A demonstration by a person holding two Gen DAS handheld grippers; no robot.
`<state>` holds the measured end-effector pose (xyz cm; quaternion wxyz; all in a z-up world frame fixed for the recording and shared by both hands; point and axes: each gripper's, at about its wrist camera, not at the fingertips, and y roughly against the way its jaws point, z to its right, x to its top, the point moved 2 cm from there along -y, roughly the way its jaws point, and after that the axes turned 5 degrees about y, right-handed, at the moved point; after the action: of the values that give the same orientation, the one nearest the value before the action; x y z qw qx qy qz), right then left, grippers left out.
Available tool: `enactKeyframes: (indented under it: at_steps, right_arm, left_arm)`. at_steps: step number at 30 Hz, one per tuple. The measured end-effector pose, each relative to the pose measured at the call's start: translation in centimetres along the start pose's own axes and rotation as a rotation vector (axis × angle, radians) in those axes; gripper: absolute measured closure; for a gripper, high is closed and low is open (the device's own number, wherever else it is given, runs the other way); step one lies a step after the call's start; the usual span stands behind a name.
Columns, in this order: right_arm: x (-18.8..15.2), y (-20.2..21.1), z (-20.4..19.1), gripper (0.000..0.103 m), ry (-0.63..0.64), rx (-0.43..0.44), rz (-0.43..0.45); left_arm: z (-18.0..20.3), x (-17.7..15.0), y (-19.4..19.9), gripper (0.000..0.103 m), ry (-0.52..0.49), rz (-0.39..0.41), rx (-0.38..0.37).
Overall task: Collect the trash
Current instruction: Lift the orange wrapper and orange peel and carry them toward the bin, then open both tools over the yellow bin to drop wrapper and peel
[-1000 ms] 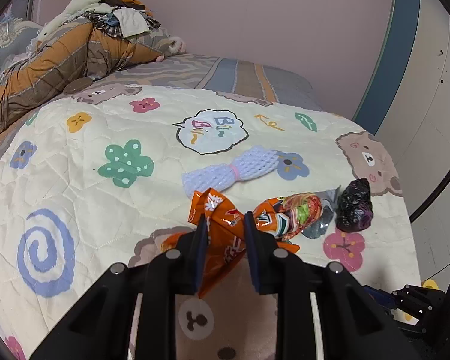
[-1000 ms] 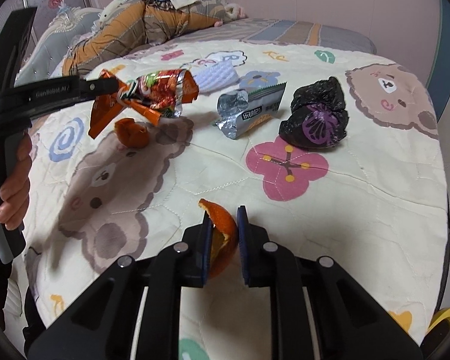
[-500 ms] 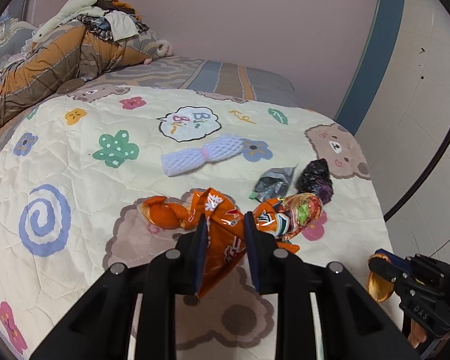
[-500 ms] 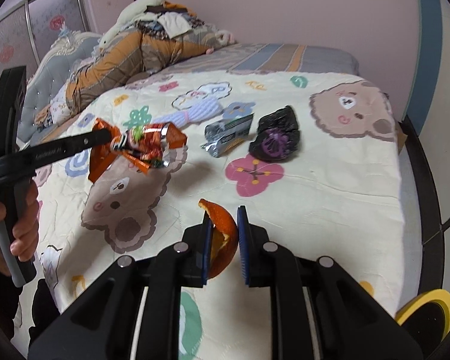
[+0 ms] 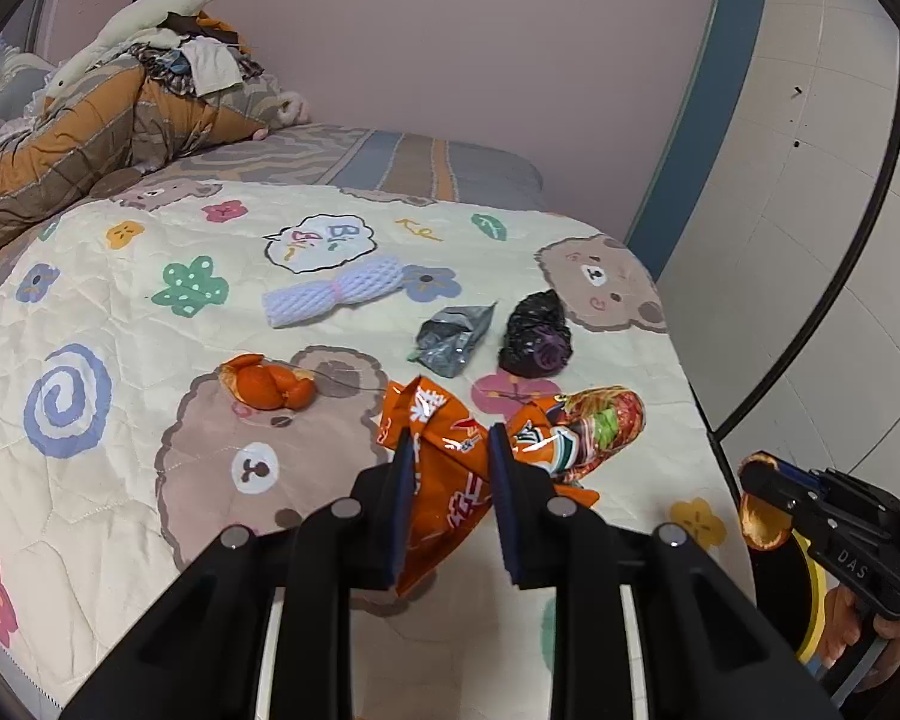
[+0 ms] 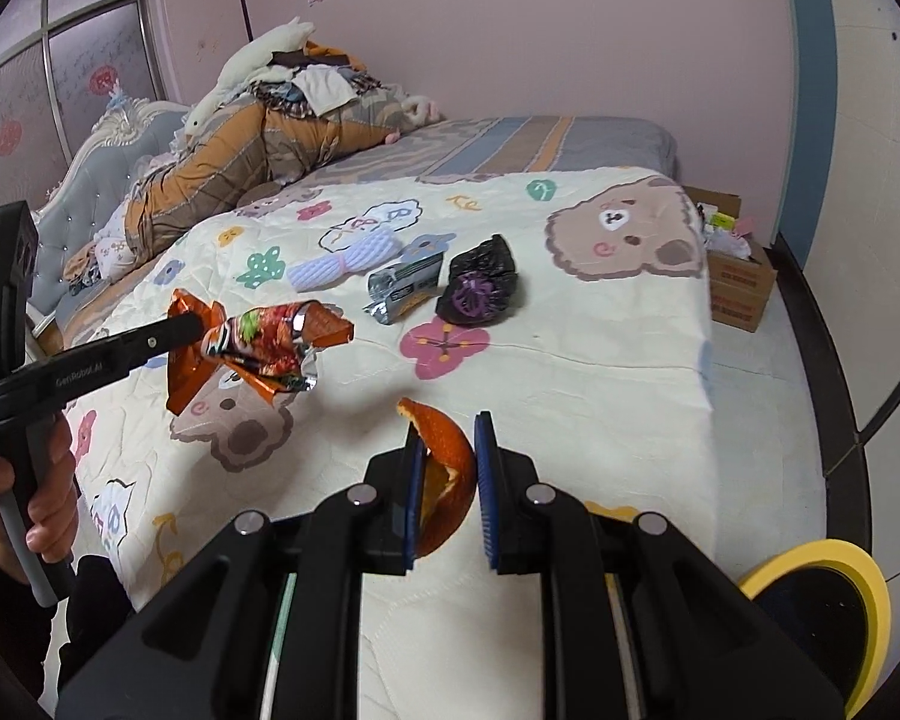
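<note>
Left wrist view: the left gripper (image 5: 450, 450) tilts down over the near end of the quilt (image 5: 120, 360), its 2 pads clamped on a crumpled orange snack wrapper (image 5: 450, 480) whose shiny printed end sticks out to the right. Beyond the wrapper, on the quilt, lie an orange peel pile (image 5: 267, 383), a white foam net (image 5: 333, 291), a silver foil packet (image 5: 453, 336) and a black bag (image 5: 537, 336), the last 2 just beside each other. At the right edge, off the quilt, the right gripper (image 5: 762, 480) is seen side-on, gripping a peel piece (image 5: 761, 519) above a yellow-rimmed bin (image 5: 810, 606).

Right wrist view: the right gripper (image 6: 447, 456) also tilts down over the quilt's near edge (image 6: 570, 360), its jaws closed on a curved peel piece with a jagged tip. Left of it a hand (image 6: 30, 510) grips the other tool's handle, and the left gripper (image 6: 192, 324) holds the wrapper (image 6: 252, 342) in the air above the quilt. Only this view shows the headboard (image 6: 90, 180), the window and a cardboard box (image 6: 738, 276) on the floor past the quilt's right side. The peel pile is hidden here.
</note>
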<state>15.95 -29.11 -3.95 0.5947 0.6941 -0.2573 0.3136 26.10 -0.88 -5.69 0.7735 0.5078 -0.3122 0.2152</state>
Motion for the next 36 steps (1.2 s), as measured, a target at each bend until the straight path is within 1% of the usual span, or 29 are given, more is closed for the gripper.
enactKeyframes:
  at_steps: [7, 11, 17, 23, 36]
  right_arm:
    - [-1.2, 3.3, 1.5, 0.088, -0.015, -0.029, 0.022]
    - [-2.5, 5.4, 3.4, 0.088, -0.058, -0.050, 0.027]
    - [-4.0, 9.0, 6.6, 0.088, -0.109, -0.114, 0.056]
    - [-5.0, 12.1, 9.6, 0.088, -0.151, -0.163, 0.088]
    - [-7.9, 16.0, 16.1, 0.088, -0.272, -0.249, 0.118]
  left_arm:
    - [3.5, -1.8, 0.9, 0.081, -0.052, -0.011, -0.033]
    - [5.9, -3.1, 1.0, 0.081, -0.091, -0.022, -0.057]
    - [9.1, -4.4, 1.0, 0.080, -0.110, -0.041, -0.109]
    - [13.3, -6.3, 1.0, 0.080, -0.175, -0.072, -0.160]
    - [20.6, -9.2, 0.4, 0.080, -0.288, -0.141, -0.242]
